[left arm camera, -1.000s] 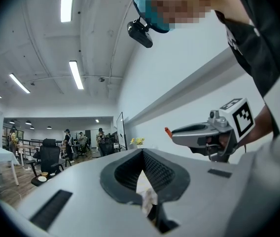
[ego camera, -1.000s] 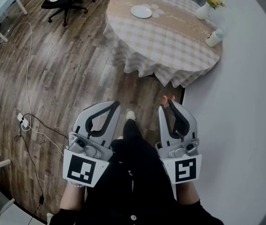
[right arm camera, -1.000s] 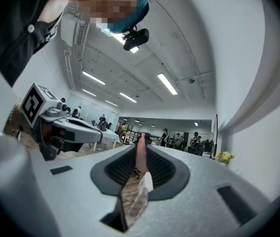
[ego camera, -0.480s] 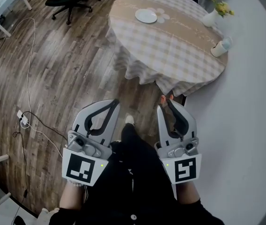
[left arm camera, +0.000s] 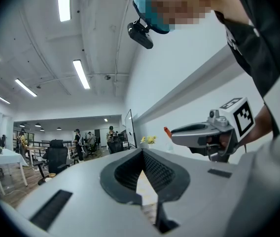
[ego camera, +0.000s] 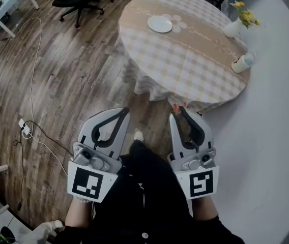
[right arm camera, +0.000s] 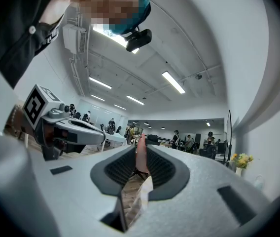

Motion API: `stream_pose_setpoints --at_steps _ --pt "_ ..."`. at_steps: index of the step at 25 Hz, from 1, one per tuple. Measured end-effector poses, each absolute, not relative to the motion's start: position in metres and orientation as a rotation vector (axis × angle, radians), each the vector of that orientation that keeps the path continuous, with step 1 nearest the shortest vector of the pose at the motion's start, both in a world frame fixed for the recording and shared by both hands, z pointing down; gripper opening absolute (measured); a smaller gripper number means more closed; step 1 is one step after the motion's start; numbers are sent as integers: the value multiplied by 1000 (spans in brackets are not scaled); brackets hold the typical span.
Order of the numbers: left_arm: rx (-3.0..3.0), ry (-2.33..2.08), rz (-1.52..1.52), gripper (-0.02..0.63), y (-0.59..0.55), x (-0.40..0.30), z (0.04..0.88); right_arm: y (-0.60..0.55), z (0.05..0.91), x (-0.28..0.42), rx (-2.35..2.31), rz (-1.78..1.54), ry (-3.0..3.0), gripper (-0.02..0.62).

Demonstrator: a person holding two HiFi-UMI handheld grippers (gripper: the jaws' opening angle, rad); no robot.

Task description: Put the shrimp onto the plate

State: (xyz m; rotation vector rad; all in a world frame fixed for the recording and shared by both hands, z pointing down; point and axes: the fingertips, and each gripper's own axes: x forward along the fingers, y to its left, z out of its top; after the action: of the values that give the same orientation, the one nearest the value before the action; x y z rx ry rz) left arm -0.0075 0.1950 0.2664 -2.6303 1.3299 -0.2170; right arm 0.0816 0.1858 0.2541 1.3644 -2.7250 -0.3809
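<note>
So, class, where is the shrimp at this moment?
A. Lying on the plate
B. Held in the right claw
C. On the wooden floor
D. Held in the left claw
B: the shrimp is pinched between the jaws of the right claw, while the plate ahead has nothing on it.

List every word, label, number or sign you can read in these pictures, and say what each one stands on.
Nothing can be read for certain.
Tablecloth: cursive script beside the flower print, too small to read.
Black shirt: white print, too blurred to read.
Left marker cube and right marker cube: black-and-white square codes only, no letters or numbers.
</note>
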Motion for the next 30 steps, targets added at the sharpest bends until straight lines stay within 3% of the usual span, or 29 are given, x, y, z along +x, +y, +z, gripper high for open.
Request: stream_pose_setpoints --at_steps 30 --pt "-2542 1460 -255 0 102 23 261 88 252 125 1295 -418 -2789 54"
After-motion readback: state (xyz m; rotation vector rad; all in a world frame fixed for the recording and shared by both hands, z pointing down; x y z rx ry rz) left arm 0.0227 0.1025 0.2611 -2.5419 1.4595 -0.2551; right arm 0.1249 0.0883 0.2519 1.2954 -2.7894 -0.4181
